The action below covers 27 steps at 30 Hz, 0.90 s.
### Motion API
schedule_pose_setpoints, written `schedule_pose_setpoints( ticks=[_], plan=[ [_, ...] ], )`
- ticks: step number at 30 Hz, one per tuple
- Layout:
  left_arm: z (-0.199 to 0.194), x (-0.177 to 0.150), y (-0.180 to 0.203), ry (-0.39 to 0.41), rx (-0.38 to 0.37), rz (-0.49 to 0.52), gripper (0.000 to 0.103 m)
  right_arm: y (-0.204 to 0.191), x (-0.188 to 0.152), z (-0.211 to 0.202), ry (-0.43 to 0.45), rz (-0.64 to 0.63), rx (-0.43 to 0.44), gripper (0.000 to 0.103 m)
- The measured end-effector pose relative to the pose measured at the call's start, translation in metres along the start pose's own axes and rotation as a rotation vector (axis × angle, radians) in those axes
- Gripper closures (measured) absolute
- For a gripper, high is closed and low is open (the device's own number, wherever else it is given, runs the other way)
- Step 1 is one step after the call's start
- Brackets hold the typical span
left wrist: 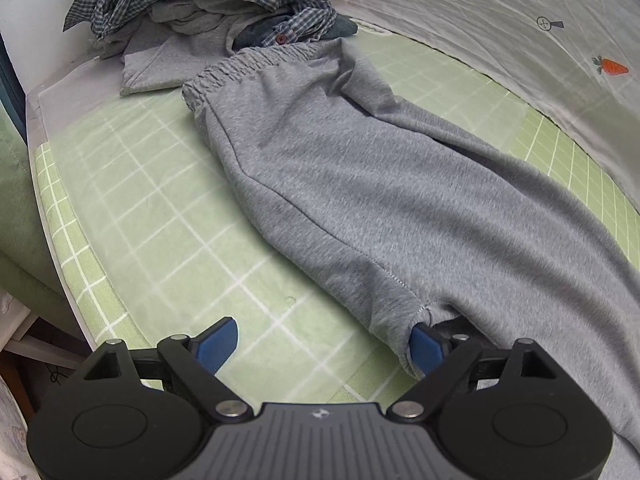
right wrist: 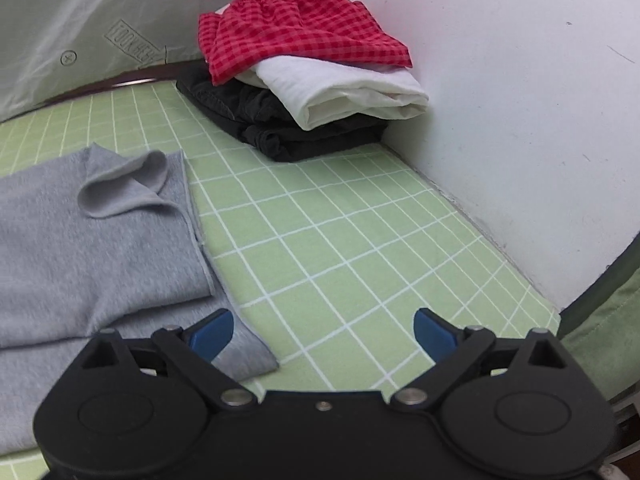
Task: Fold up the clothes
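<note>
Left hand-held gripper (left wrist: pixel 322 350): black body with blue pads, jaws spread wide, nothing clamped; its right pad sits just inside the crotch fold of the grey fleece sweatpants (left wrist: pixel 360 184), its left pad over bare sheet.
Right hand-held gripper (right wrist: pixel 323 336): same build, jaws equally wide and empty; its left pad hangs over the leg hems of the sweatpants (right wrist: pixel 100 248), its right pad over bare sheet.
Task garment: one pair of sweatpants, lying flat lengthwise on the green sheet with white grid lines (left wrist: pixel 160 208), elastic waistband at the far end of the left view, one hem curled upward in the right view.
Step, as judged: garment is laid out but not yet folded; both grippers are poised at its near edge.
Risk: a pad caught in the crotch fold could drag the fabric and rumple the flat layers; the curled hem could get folded in as a crease.
Count, unfolded heap (left wrist: pixel 208 4): at least three pieces, a blue-checked shirt, a grey garment, something dark teal; exact number cannot be told.
Count, folded stack (right wrist: pixel 316 80): three pieces, red gingham on white on black, by the wall.
</note>
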<state>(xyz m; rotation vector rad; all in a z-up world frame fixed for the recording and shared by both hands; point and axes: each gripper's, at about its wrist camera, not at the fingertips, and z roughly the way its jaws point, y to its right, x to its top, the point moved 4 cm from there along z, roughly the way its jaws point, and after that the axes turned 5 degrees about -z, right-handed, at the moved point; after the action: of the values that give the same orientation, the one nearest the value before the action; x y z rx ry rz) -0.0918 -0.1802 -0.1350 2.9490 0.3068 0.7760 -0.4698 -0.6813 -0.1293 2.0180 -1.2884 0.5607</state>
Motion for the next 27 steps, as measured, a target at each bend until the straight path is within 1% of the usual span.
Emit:
schedule_pose_setpoints(
  ticks=[1,4,6,9,10,12,16,19,20,22,23,25,26,27],
  plan=[
    [-0.004,0.003,0.003,0.016,-0.010,-0.003,0.013,-0.003,0.004,-0.005,0.019,0.015,0.030,0.005],
    [-0.017,0.013,0.012,0.071,-0.036,-0.014,0.013,-0.023,0.015,-0.012,0.073,-0.026,0.104,0.005],
    [-0.024,0.019,0.016,0.111,-0.041,-0.024,0.013,-0.035,0.019,-0.012,0.079,-0.042,0.151,0.007],
    [-0.031,0.026,0.012,0.150,-0.005,-0.034,0.013,-0.050,0.023,-0.009,0.065,-0.047,0.214,0.014],
    [-0.032,0.029,0.010,0.157,0.010,-0.039,0.013,-0.054,0.024,-0.008,0.060,-0.049,0.233,0.016],
    [-0.032,0.032,0.002,0.158,0.029,-0.057,0.013,-0.058,0.023,-0.006,0.050,-0.050,0.242,0.016],
    [-0.031,0.032,-0.003,0.140,-0.004,-0.091,0.013,-0.062,0.021,0.000,0.017,-0.033,0.258,0.019],
    [-0.030,0.027,0.009,0.118,-0.074,-0.101,0.015,-0.061,0.022,0.007,-0.010,-0.001,0.278,0.024],
    [-0.028,0.024,0.015,0.110,-0.097,-0.090,0.016,-0.061,0.023,0.008,-0.018,0.012,0.287,0.026],
    [-0.022,0.018,0.031,0.091,-0.121,-0.032,0.020,-0.059,0.023,0.012,-0.038,0.046,0.311,0.031],
    [-0.018,0.015,0.038,0.077,-0.117,0.001,0.021,-0.058,0.023,0.014,-0.049,0.071,0.327,0.032],
    [-0.008,0.009,0.048,0.040,-0.103,0.055,0.026,-0.054,0.022,0.020,-0.074,0.129,0.353,0.035],
    [-0.003,0.006,0.052,0.022,-0.099,0.072,0.028,-0.052,0.022,0.022,-0.084,0.147,0.359,0.036],
    [0.001,0.005,0.053,0.005,-0.102,0.068,0.029,-0.051,0.022,0.025,-0.094,0.165,0.366,0.040]
  ],
)
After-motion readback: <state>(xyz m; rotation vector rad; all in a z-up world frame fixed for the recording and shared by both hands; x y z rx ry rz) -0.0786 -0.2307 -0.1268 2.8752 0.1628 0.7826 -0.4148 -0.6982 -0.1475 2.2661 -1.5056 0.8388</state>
